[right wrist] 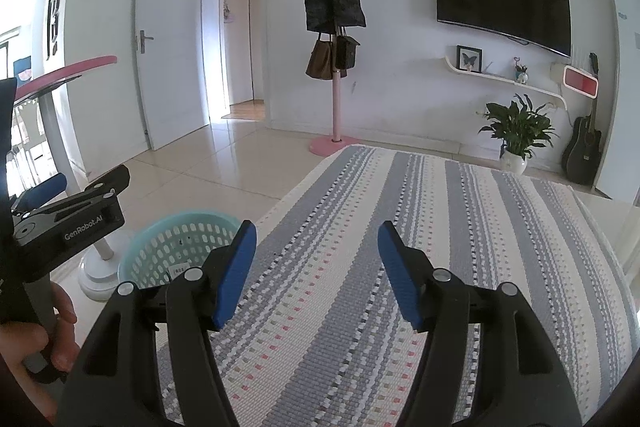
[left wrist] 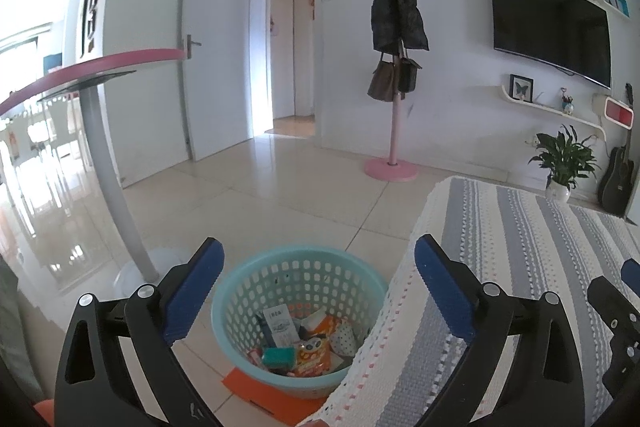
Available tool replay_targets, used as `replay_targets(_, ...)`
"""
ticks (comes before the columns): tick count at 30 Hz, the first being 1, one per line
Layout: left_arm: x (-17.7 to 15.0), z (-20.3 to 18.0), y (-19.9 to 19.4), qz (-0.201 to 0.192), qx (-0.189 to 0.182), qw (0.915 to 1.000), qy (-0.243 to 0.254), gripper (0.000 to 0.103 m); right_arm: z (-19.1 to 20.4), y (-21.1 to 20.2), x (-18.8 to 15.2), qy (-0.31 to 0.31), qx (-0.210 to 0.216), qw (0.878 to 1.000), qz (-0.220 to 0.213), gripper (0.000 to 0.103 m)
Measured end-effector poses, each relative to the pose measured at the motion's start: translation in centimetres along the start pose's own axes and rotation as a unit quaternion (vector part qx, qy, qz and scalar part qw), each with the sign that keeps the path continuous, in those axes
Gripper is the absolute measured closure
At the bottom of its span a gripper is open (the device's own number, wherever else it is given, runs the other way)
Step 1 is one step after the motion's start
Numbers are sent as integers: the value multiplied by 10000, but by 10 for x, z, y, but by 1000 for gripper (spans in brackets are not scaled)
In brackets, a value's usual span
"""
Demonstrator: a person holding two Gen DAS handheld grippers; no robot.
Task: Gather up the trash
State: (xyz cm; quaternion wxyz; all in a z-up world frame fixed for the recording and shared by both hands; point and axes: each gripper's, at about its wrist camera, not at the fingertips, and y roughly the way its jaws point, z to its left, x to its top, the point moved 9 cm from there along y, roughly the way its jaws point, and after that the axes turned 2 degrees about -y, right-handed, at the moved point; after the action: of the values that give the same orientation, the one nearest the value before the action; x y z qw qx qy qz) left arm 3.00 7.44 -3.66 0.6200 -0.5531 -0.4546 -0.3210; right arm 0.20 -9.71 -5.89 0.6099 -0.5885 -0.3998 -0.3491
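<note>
A light blue perforated basket [left wrist: 240, 291] stands on an orange sheet [left wrist: 256, 393] on the floor, beside the table edge. It holds several pieces of trash [left wrist: 308, 343]: wrappers, a small carton and a green packet. My left gripper [left wrist: 318, 263] is open and empty, held above the basket and the table's edge. The basket's rim also shows in the right wrist view [right wrist: 176, 227]. My right gripper [right wrist: 316, 243] is open and empty above the striped tablecloth [right wrist: 400, 267]. The left gripper's body shows at the left of that view [right wrist: 72, 215].
A striped grey and white cloth covers the table [left wrist: 520, 267]. A pink-topped stand with a grey pole [left wrist: 104, 155] rises left of the basket. A pink coat rack [left wrist: 394, 131], a potted plant [left wrist: 562, 163], a guitar [left wrist: 618, 179] and a wall TV [left wrist: 552, 23] stand beyond.
</note>
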Motion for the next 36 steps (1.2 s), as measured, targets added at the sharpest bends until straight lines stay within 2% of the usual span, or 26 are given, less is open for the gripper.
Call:
replay_targets(8,0,-3,-2,-55,-6,10000,67,9,1,-3,2,-48,-72,9999,-90,43)
replay_targets(31,1,-3,-2,-13,12,9999,133,9,0,2,-2,-3,-13,10000,-8,39)
replay_targets(36,3,-4,-5,-109,30,9997,205,9,3,3,-3,-34,59,10000,13,39)
